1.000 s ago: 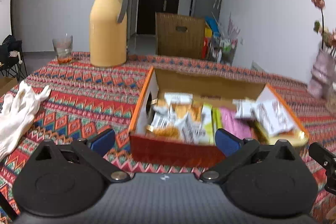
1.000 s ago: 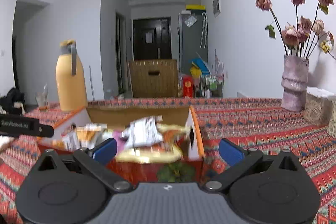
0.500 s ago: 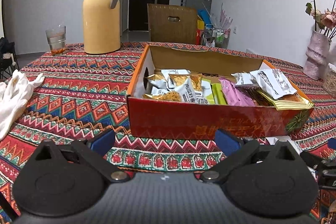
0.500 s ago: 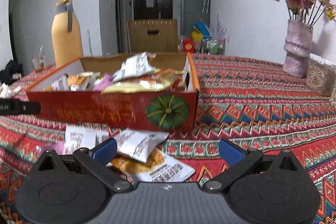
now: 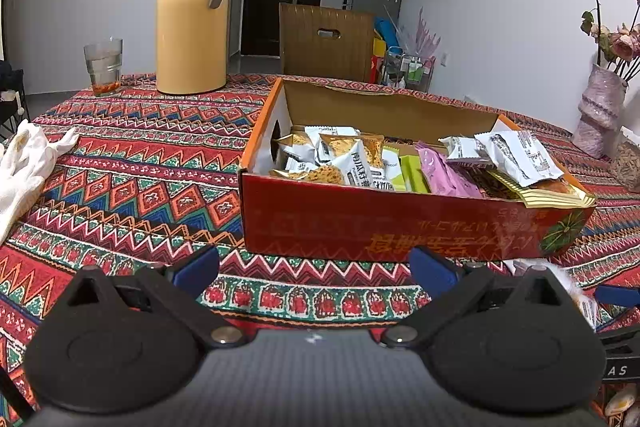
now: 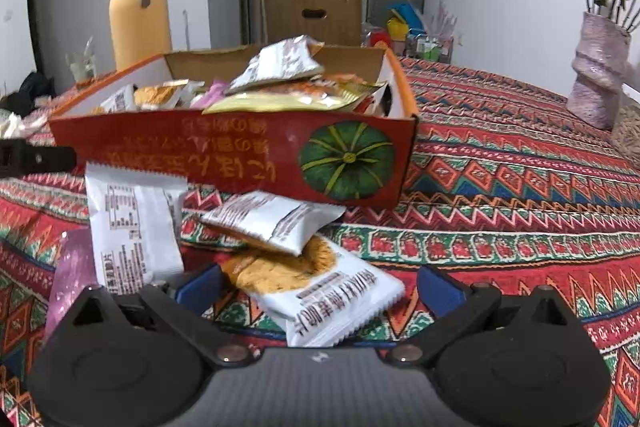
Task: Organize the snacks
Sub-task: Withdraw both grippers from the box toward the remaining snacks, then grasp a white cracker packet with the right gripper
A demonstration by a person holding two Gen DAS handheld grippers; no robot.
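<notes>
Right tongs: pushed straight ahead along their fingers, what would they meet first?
Most likely the white cookie packet lying between the open right tongs, ahead of the red snack box; depth is uncertain.

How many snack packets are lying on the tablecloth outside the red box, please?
4: a white packet and a pink packet at left, a cookie packet between the open right gripper fingers, another atop it. Others may be hidden.

The red cardboard box [image 5: 400,223], open-topped with a pumpkin graphic on its front wall, rests on the patterned tablecloth and holds assorted snack packets [image 5: 348,159]. In front of it, loose packets lie on the cloth: one white cookie packet [image 6: 320,291] underneath, another white packet [image 6: 276,219] overlapping it, a third [image 6: 132,227] beside them.
</notes>
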